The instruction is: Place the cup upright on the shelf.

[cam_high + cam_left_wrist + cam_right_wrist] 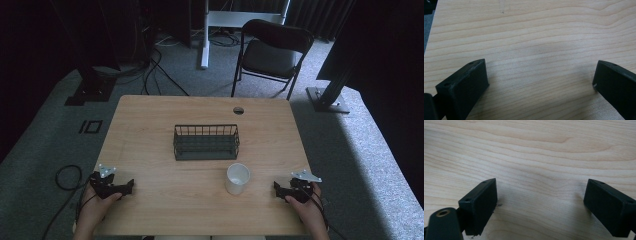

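Counter [165,110]: wire basket [206,142], white cup [237,178], seen from above.
Left tongs [540,75]: wide open, empty, over bare wood.
Right tongs [540,195]: likewise.

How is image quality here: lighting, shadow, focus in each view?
High view: dim, background nearly black, soft; white cup and wire basket still readable on the table. Left gripper view: even light, sharp wood grain, faint shadow between the open left tongs. Right gripper view: same for the right tongs, no glare.
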The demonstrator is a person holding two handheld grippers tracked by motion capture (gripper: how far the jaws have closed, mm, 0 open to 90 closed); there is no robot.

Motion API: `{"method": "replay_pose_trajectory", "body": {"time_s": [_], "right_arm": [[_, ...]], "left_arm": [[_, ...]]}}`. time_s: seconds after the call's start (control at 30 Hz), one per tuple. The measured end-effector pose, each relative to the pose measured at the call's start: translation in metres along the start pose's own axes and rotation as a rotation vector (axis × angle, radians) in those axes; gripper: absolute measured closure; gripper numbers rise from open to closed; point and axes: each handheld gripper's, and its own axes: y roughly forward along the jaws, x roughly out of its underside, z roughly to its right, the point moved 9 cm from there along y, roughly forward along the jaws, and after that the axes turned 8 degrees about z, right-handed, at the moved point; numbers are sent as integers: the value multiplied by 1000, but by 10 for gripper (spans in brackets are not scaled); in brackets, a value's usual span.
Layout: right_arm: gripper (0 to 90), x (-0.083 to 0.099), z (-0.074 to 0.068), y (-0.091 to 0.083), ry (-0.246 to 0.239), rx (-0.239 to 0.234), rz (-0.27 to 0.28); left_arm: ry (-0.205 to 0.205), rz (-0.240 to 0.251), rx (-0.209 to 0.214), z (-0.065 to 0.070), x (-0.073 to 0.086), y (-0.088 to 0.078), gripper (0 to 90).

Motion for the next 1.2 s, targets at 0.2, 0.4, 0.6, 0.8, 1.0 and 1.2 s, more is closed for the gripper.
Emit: {"method": "replay_pose_trajectory", "body": {"time_s": [0.2,0.4,0.6,0.8,1.0,1.2], "right_arm": [[112,0,0,0,0,0,0],[112,0,0,0,0,0,0],[112,0,0,0,-1,0,-1],[111,0,0,0,-2,-1,-1],[111,0,0,0,-2,-1,-1],[109,0,0,0,-5,-4,-1]], "left_arm": [[0,0,0,0,0,0,1],[17,-1,20,3,1,-1,1],[23,-2,26,3,1,-1,1],[43,-2,49,2,1,-1,2],[68,17,63,6,0,-3,2],[88,14,100,13,1,-5,2]]}}
